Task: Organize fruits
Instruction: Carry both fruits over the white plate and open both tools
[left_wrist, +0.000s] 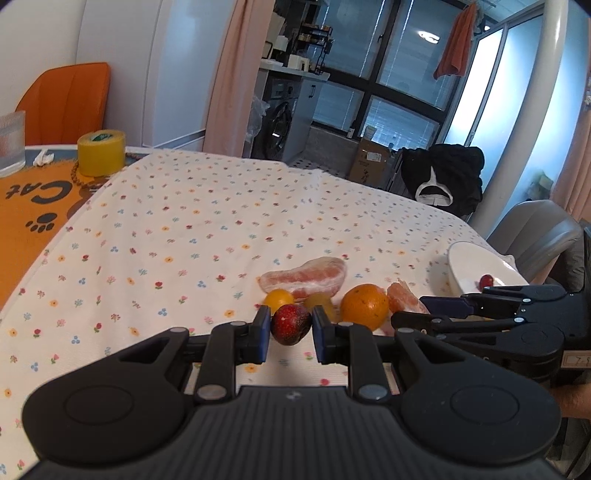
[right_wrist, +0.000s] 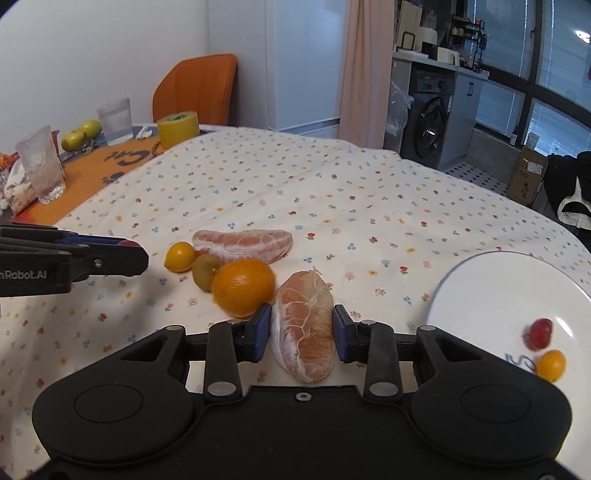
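Observation:
My left gripper (left_wrist: 291, 332) is shut on a red strawberry (left_wrist: 290, 328), held just above the flowered tablecloth. Behind it lie a small yellow fruit (left_wrist: 279, 300), a kiwi (left_wrist: 322, 301), an orange (left_wrist: 365, 305) and a peeled pomelo segment (left_wrist: 306, 277). My right gripper (right_wrist: 302, 332) is shut on a second pomelo segment (right_wrist: 303, 332), right of the orange (right_wrist: 243, 287). A white plate (right_wrist: 480, 280) at the right holds a strawberry (right_wrist: 539, 334) and a small orange fruit (right_wrist: 551, 364). The left gripper (right_wrist: 133, 250) shows at the left edge of the right wrist view.
On the orange cat mat (right_wrist: 92, 173) at the far left stand a yellow tape roll (right_wrist: 178, 128), two glasses (right_wrist: 40, 166) and green apples (right_wrist: 81, 133). An orange chair (right_wrist: 195, 88) is behind the table, and a grey chair (left_wrist: 535, 232) beside the plate.

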